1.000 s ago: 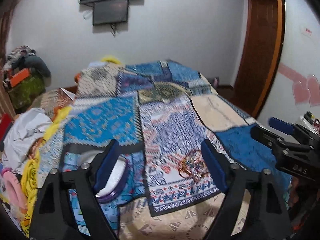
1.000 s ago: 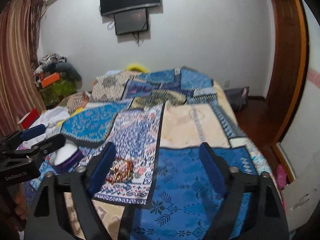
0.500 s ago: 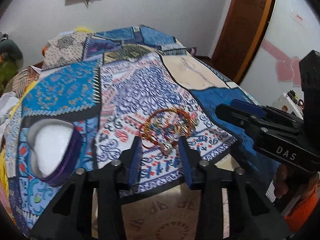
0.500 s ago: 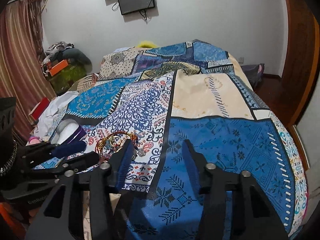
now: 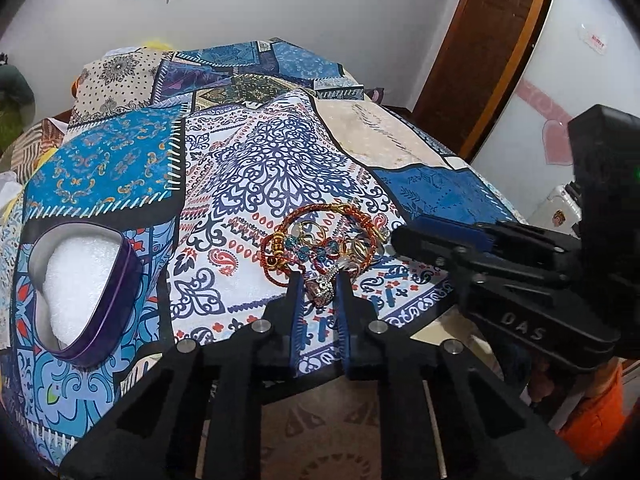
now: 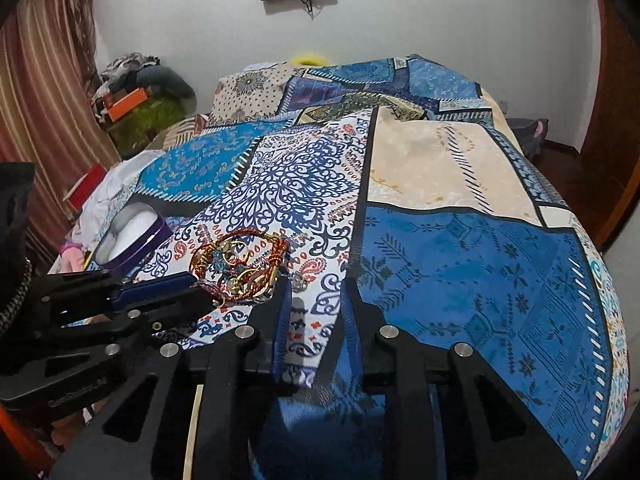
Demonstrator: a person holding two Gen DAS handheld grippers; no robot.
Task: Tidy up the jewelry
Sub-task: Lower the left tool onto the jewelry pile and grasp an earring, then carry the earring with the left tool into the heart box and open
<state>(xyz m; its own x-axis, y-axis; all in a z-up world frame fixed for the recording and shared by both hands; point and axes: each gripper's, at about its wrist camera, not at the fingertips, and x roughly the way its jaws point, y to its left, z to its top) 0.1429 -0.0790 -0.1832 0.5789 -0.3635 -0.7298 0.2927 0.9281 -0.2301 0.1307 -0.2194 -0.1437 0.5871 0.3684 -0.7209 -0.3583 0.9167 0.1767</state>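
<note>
A pile of jewelry [image 5: 320,242], red braided bracelets, gold rings and blue beads, lies on the patterned bedspread; it also shows in the right wrist view [image 6: 240,266]. My left gripper [image 5: 319,286] is narrowed around a small silver charm [image 5: 320,290] at the pile's near edge; I cannot tell if it grips it. My right gripper [image 6: 316,288] is narrowed and empty, just right of the pile near a small silver piece [image 6: 298,280]. A purple heart-shaped box [image 5: 76,280] with white foam inside sits open to the left, also in the right wrist view [image 6: 132,236].
The bed is covered by a patchwork spread [image 6: 460,264]. Clothes and boxes [image 6: 136,92] are piled at the far left by a curtain. A wooden door [image 5: 480,60] stands at the right. The bed's near edge lies just under both grippers.
Both grippers have come down and forward to the jewelry pile and their fingers have closed from wide open to a narrow gap. The left gripper now brackets the silver charm.
</note>
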